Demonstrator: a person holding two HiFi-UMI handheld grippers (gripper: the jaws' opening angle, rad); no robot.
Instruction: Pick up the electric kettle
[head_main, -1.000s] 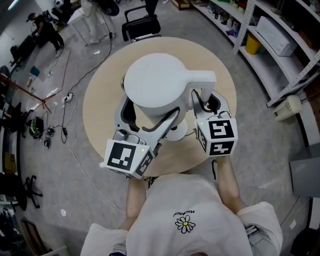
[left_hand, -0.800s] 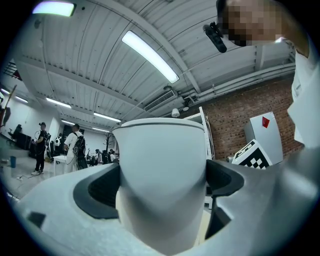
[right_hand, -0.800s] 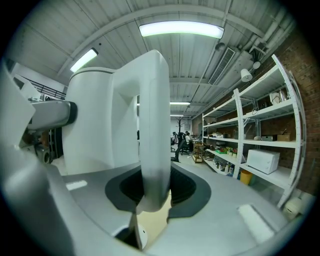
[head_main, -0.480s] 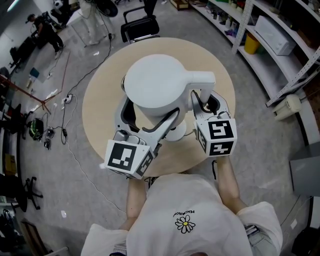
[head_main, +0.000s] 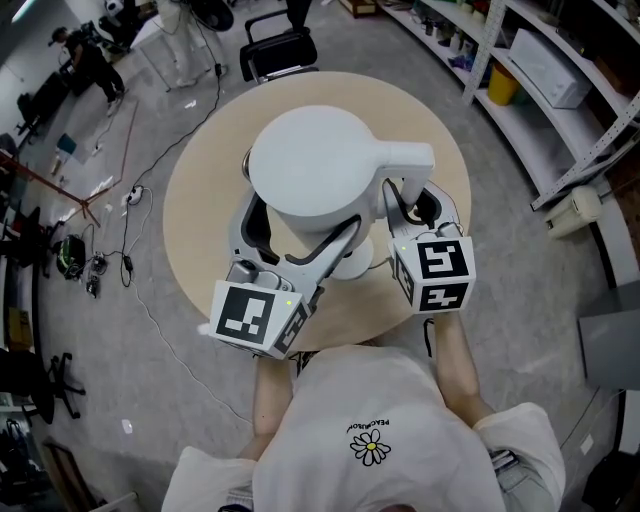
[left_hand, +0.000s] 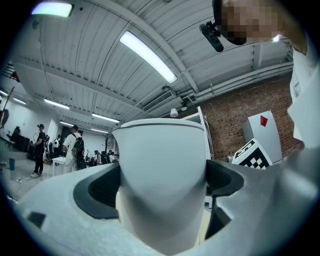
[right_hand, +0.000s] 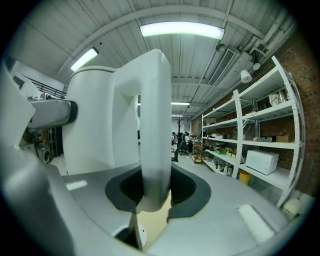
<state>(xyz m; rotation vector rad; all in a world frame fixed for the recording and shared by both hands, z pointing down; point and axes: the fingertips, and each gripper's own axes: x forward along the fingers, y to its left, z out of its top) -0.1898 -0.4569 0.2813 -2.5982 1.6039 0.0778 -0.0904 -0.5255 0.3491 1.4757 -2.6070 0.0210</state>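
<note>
A white electric kettle (head_main: 310, 165) hangs over the round beige table (head_main: 200, 200), held by both grippers. My left gripper (head_main: 295, 228) is shut on the kettle's body (left_hand: 162, 165), one jaw on each side of it. My right gripper (head_main: 412, 200) is shut on the kettle's handle (right_hand: 155, 125), which stands upright between the dark pads. The handle (head_main: 405, 157) points to the right in the head view. A white round base (head_main: 352, 264) lies on the table below the kettle, mostly hidden by it.
Metal shelves (head_main: 560, 90) with boxes and a microwave (right_hand: 261, 161) stand to the right. A black chair (head_main: 283, 50) is at the table's far side. Cables and gear (head_main: 110, 230) lie on the floor at the left. People stand far off (left_hand: 75, 147).
</note>
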